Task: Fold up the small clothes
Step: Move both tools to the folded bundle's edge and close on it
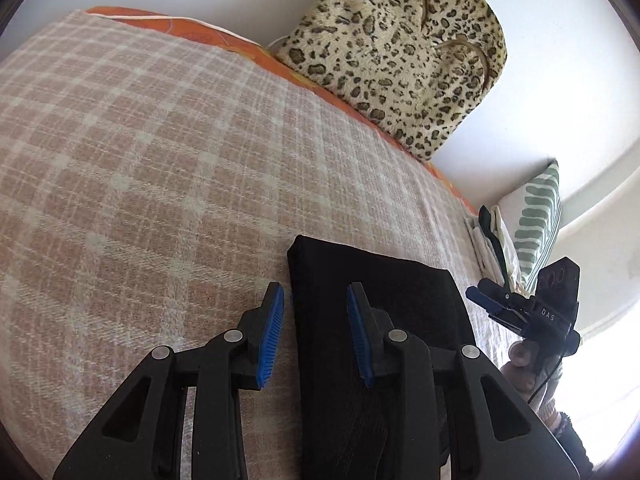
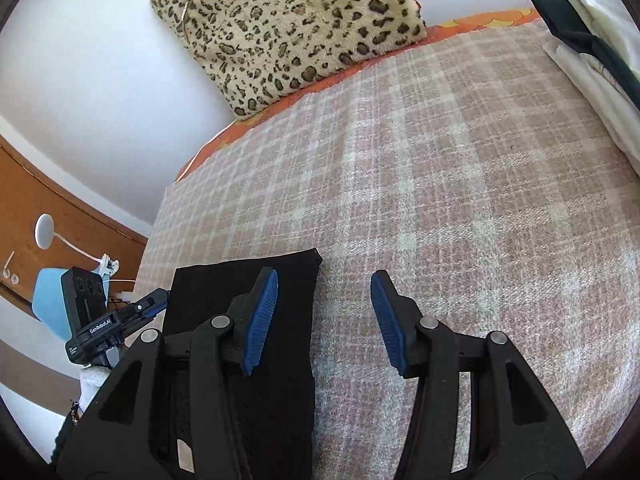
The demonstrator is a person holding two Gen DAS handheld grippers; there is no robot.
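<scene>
A black garment (image 1: pixel 384 312), folded into a long rectangle, lies flat on the pink plaid blanket (image 1: pixel 160 160); it also shows in the right wrist view (image 2: pixel 276 320). My left gripper (image 1: pixel 316 300) is open and empty, straddling the garment's left edge just above it. My right gripper (image 2: pixel 324 292) is open and empty, straddling the garment's right edge. Each gripper appears in the other's view: the right one (image 1: pixel 496 300) and the left one (image 2: pixel 152 304).
A leopard-print cushion (image 1: pixel 400 52) leans on the white wall at the far edge of the bed. A stack of folded white and dark clothes (image 2: pixel 592 60) lies at the right, by a green-striped pillow (image 1: pixel 536 220). A blue chair (image 2: pixel 48 304) stands left of the bed.
</scene>
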